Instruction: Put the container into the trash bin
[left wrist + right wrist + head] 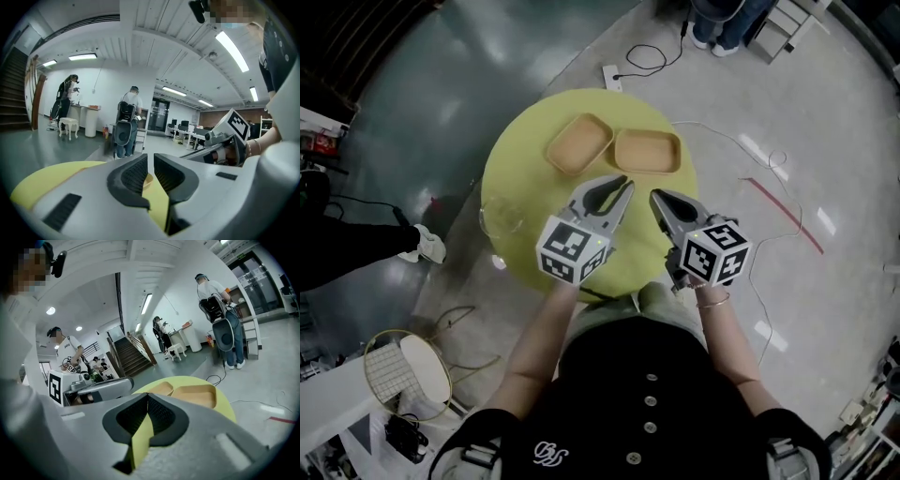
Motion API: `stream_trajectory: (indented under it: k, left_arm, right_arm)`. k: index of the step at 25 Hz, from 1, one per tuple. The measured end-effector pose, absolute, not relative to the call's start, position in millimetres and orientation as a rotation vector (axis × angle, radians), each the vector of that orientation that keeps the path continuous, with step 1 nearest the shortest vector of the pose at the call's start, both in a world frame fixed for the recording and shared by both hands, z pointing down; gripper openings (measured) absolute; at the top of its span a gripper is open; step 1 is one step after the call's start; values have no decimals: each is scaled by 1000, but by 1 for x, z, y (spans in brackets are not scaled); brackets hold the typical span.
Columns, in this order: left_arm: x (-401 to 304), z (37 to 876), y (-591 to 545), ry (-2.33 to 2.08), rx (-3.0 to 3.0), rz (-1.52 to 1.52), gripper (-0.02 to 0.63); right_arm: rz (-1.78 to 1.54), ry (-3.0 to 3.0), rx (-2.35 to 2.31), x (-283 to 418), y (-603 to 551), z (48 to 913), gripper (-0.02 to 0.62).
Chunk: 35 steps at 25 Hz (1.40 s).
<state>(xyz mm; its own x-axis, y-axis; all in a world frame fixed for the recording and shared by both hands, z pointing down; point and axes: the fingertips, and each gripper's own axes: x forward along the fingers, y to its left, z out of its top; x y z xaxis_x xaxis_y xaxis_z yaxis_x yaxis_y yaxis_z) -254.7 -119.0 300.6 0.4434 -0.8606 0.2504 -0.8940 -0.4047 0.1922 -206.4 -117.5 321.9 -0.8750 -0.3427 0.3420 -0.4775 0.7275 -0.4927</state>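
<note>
Containers number two: left container (578, 143) and right container (648, 152) sit side by side at the far side of one table (525, 178). The left gripper (622, 185) hovers with its jaws narrowly apart and empty. The right gripper (658, 199) has its jaws together, empty. One wire basket (405, 373), perhaps the bin, stands on the floor.

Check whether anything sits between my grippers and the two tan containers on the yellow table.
Nothing visible: only bare yellow table lies between the left gripper, right gripper and the left container and right container.
</note>
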Motion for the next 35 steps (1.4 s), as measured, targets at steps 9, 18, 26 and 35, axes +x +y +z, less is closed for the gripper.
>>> stream_trajectory:
  k: [9, 18, 26, 35]
  left_arm:
    - [-302, 337, -109, -1614, 2298, 285, 49]
    - [-345, 386, -113, -1674, 2117, 407, 55]
    - [-365, 417, -120, -1676, 2072, 546, 91]
    - [-363, 444, -127, -1639, 2104, 902, 97]
  right_arm:
    - [903, -2635, 597, -240, -105, 348, 3]
    - [928, -2597, 558, -263, -113, 365, 3]
    - [981, -2555, 575, -268, -117, 384, 3]
    - [1014, -2537, 526, -271, -109, 398, 3]
